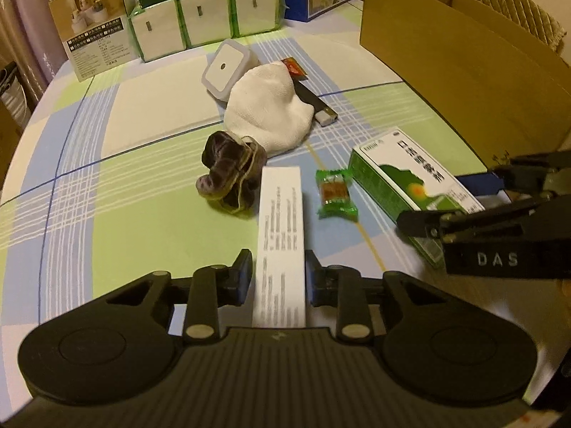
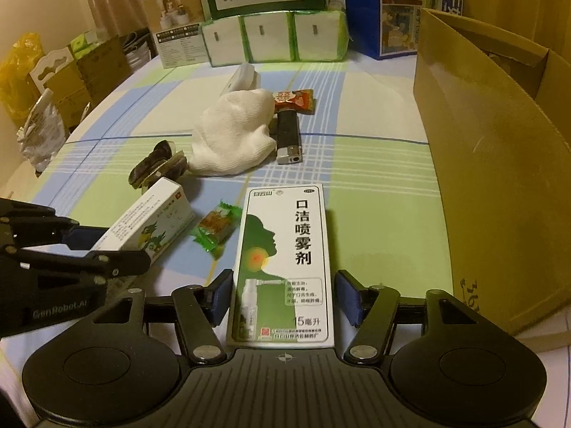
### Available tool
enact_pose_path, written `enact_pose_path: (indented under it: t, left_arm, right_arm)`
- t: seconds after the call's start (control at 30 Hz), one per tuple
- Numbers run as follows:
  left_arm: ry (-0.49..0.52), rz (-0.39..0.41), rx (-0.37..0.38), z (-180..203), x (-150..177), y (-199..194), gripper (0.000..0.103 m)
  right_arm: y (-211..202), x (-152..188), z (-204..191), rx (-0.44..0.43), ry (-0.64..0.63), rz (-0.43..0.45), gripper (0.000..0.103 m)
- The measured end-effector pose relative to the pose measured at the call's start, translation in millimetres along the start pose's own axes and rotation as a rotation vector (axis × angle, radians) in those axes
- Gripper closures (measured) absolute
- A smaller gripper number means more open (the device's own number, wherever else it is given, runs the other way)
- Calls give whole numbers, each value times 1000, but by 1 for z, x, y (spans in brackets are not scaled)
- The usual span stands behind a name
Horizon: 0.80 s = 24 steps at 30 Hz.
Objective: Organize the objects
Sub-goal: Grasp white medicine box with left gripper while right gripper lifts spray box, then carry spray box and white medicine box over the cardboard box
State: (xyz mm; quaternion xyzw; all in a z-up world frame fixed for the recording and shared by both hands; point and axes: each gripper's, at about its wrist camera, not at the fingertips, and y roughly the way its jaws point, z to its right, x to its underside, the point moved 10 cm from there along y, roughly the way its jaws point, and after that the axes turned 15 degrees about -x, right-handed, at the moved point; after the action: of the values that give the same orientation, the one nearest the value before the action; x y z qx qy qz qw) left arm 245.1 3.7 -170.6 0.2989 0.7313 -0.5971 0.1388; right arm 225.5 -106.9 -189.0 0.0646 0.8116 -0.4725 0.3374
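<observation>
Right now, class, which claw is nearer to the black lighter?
Right. The right claw straddles the green spray box, straight below the lighter; the left claw sits farther left, around the white box.

bench (image 2: pixel 374 178): pale green, blue and cream plaid
spray box (image 2: pixel 285 260): green and white
candy (image 2: pixel 214 228): green wrapper
cloth (image 2: pixel 232 135): white

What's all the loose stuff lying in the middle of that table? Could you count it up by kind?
Medicine boxes: 2, a slim white box and a green spray box
Wrapped snacks: 2, a green candy and a red packet
Cloth items: 2, a white cloth and a dark bundle
Lighter: 1
White square gadget: 1
Total: 8
</observation>
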Motion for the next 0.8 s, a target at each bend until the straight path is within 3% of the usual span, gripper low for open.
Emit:
enact_pose_path:
  t: [0.47,0.8]
  left_arm:
    - [-45,-33,-3,-6,6,4,82]
    - [-96,-30,-10,-12,14,-41,82]
  right_arm:
    - [4,0,0,36,-15,11,50]
    - [-49,1,-28,-3,12,63,50]
